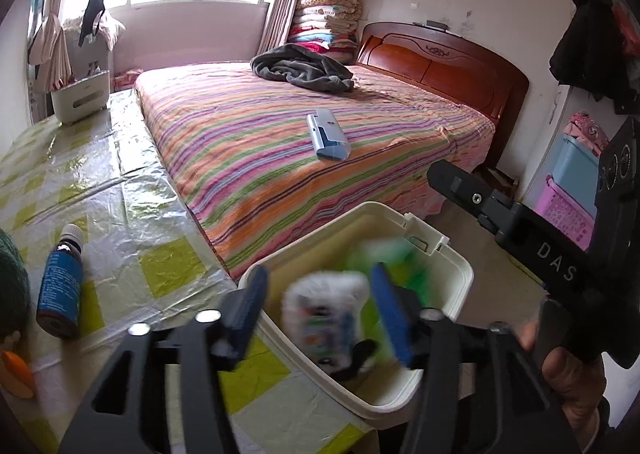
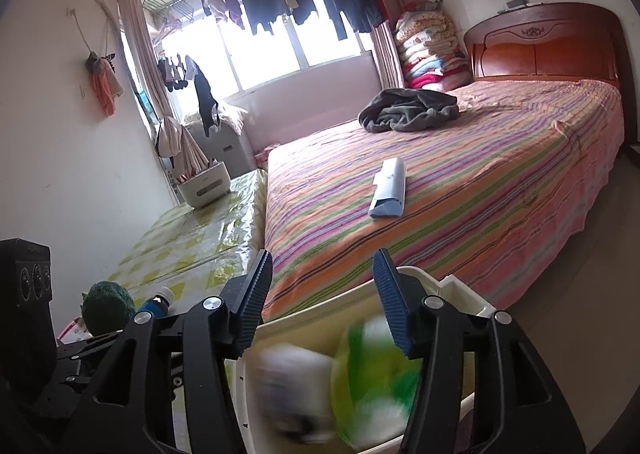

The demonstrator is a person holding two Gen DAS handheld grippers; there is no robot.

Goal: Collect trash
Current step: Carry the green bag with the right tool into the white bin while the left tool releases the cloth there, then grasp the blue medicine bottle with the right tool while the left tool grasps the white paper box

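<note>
Bedroom daylight floods through the window, laundry strung across it, and from the left wrist camera we look over a striped bedspread (image 1: pixel 280 142) with a dark grey blanket (image 1: pixel 302 68) crumpled near the wooden headboard (image 1: pixel 440 58) and a pale blue box (image 1: pixel 328 132) lying mid-bed. Down front, the left gripper (image 1: pixel 320 314) hangs over a cream trash bin (image 1: pixel 452 278), fingers spread wide, nothing pinched between them; a blurred white packet (image 1: pixel 324 318) sits between the blue pads, whether falling or resting in the bin I cannot tell. Green-and-white wrapper (image 1: pixel 404 266) is in the bin just behind it. Off to the left, a brown bottle with a blue label (image 1: pixel 60 282) lies on the plastic-covered yellow-check table (image 1: pixel 120 194), and the right gripper (image 1: pixel 460 182) juts in from the right edge, its fingers not readable from here. Over to the right wrist camera: same bed (image 2: pixel 460 182), same blue box (image 2: pixel 388 190), same blanket (image 2: pixel 408 108). The right gripper (image 2: pixel 324 302) is held above the bin (image 2: pixel 460 290), fingers apart and carrying nothing. Inside the bin, smeared by motion, the white packet (image 2: pixel 292 386) lies beside the green-and-white wrapper (image 2: pixel 376 374). At far left a dark green fuzzy object (image 2: pixel 106 304) and the bottle (image 2: pixel 158 304) sit on the table (image 2: pixel 192 238).
</note>
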